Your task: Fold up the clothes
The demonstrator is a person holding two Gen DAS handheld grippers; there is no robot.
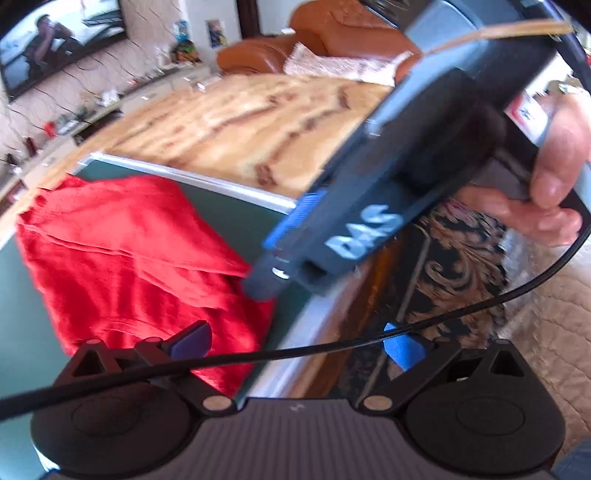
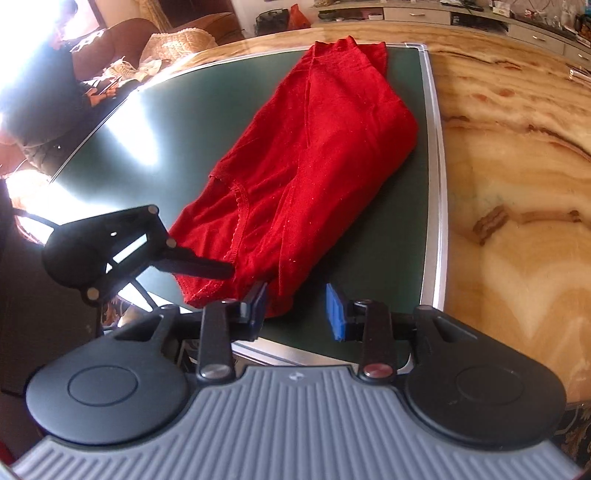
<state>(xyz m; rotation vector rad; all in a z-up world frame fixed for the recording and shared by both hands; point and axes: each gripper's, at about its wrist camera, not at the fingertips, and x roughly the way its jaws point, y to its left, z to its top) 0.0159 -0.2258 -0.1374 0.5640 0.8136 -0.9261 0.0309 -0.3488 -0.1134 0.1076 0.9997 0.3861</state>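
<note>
A red garment (image 2: 314,155) lies folded into a long narrow shape on a dark green mat (image 2: 155,122); it also shows in the left wrist view (image 1: 129,258). My right gripper (image 2: 299,310) is open just above the garment's near end, its left pad touching the cloth edge. My left gripper (image 1: 295,343) is open wide, hovering over the garment's corner at the mat's edge. In the right wrist view the left gripper (image 2: 207,269) reaches in from the left with a finger at the garment's near corner. In the left wrist view the right gripper's body (image 1: 388,192) crosses the frame.
The mat has a silver frame (image 2: 436,177) and lies on a glossy wood-grain table (image 2: 517,166). A person (image 2: 44,92) sits at the far left. A brown sofa (image 1: 332,33) and a wall television (image 1: 55,40) stand beyond the table. A cable (image 1: 258,354) crosses my left gripper.
</note>
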